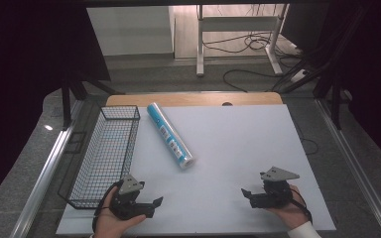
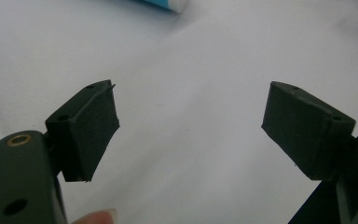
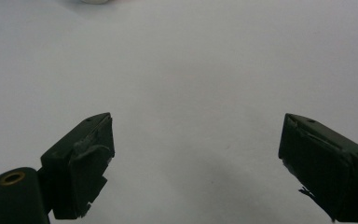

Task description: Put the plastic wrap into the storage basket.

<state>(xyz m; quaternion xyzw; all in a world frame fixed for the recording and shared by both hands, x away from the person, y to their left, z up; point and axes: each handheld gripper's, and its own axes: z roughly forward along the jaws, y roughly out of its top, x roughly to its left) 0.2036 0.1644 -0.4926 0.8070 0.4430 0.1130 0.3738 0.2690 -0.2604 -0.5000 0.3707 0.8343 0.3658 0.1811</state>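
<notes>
A blue and clear wrapped roll (image 1: 170, 135) lies slanted on the white table sheet (image 1: 228, 148), left of centre. Its near end (image 2: 161, 4) peeks in at the top of the left gripper view. My left gripper (image 1: 155, 202) rests low at the front left, held by a hand, jaws open with nothing between them (image 2: 191, 126). My right gripper (image 1: 246, 193) sits at the front right, pointing left, jaws wide open over bare sheet (image 3: 196, 158). Both grippers are well short of the roll.
A black wire basket (image 1: 104, 153) stands along the table's left edge, just beside the left gripper. A wooden strip (image 1: 193, 99) runs along the far edge. Beyond the table are desk legs and cables (image 1: 248, 44) on the floor.
</notes>
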